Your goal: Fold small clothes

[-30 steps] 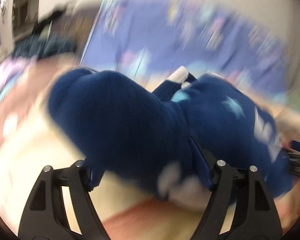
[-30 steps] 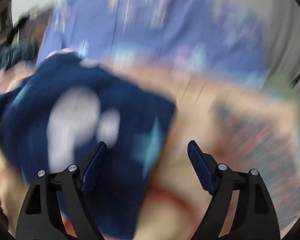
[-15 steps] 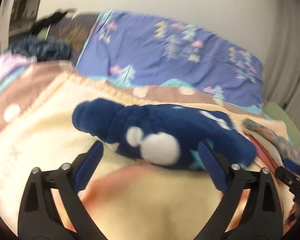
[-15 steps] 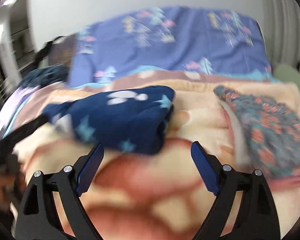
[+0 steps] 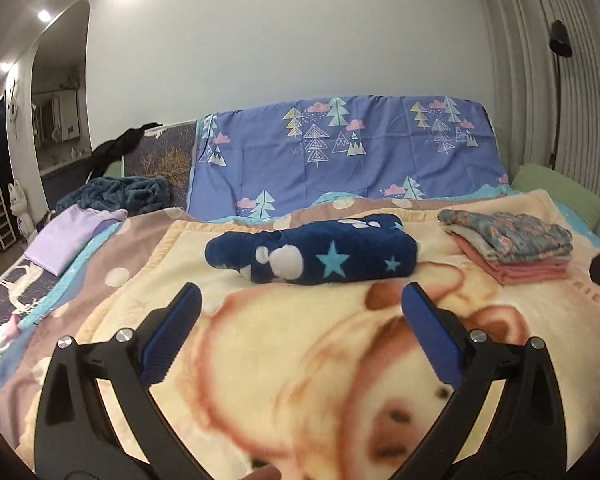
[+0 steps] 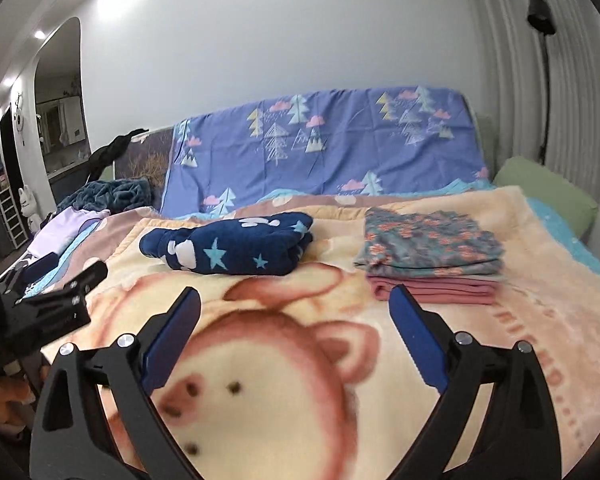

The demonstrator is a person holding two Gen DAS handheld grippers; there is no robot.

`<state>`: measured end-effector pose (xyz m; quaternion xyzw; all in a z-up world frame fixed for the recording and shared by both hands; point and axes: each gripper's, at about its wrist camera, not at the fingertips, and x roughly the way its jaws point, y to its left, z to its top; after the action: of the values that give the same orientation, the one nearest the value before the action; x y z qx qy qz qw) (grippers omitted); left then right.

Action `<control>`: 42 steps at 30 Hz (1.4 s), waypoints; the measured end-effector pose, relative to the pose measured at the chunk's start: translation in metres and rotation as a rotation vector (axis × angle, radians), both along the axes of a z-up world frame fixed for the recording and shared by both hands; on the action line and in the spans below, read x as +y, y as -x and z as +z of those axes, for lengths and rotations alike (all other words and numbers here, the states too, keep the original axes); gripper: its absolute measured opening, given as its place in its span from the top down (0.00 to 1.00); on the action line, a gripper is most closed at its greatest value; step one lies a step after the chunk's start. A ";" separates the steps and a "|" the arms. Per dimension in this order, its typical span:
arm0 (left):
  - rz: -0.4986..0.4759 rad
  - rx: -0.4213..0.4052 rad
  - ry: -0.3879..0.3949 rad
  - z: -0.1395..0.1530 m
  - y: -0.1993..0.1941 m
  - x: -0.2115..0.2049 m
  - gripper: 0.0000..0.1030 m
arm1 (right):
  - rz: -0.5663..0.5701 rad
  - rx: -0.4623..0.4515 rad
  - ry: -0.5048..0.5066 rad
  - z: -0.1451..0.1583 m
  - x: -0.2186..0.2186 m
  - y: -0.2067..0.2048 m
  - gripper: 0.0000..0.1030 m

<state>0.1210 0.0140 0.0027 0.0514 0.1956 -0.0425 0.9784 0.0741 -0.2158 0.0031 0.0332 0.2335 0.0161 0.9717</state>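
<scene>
A folded navy fleece garment with stars and white clouds lies on the cream pig-print blanket; it also shows in the right wrist view. My left gripper is open and empty, held back from the garment and above the blanket. My right gripper is open and empty, also back from it. To the garment's right is a stack of folded clothes, floral on top of pink, also in the right wrist view. The left gripper's body shows at the right wrist view's left edge.
A purple tree-print sheet covers the headboard behind. A lilac cloth and a dark teal heap lie at the far left of the bed. A green pillow sits at the right by the ribbed wall.
Both grippers let go of the navy garment and pulled back from it. The garment now lies folded on the blanket, farther away in both views.
</scene>
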 end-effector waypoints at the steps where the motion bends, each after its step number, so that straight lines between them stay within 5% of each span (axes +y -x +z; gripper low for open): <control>1: -0.010 -0.006 -0.012 0.002 0.010 -0.004 0.02 | -0.002 -0.007 0.006 0.002 0.001 0.011 0.07; 8: -0.097 -0.012 -0.031 0.018 0.075 -0.021 0.02 | -0.023 -0.012 0.015 0.008 0.000 0.059 0.05; 14: -0.046 0.018 0.006 0.020 0.109 -0.017 0.02 | -0.032 -0.003 0.041 0.003 0.001 0.083 0.05; 42: -0.029 0.121 -0.013 -0.002 0.125 -0.024 0.02 | -0.040 0.067 0.026 -0.010 -0.007 0.101 0.05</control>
<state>-0.0037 -0.0101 0.0010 0.0578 0.2537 -0.0586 0.9638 -0.0265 -0.2225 -0.0066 0.0260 0.2655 -0.0076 0.9637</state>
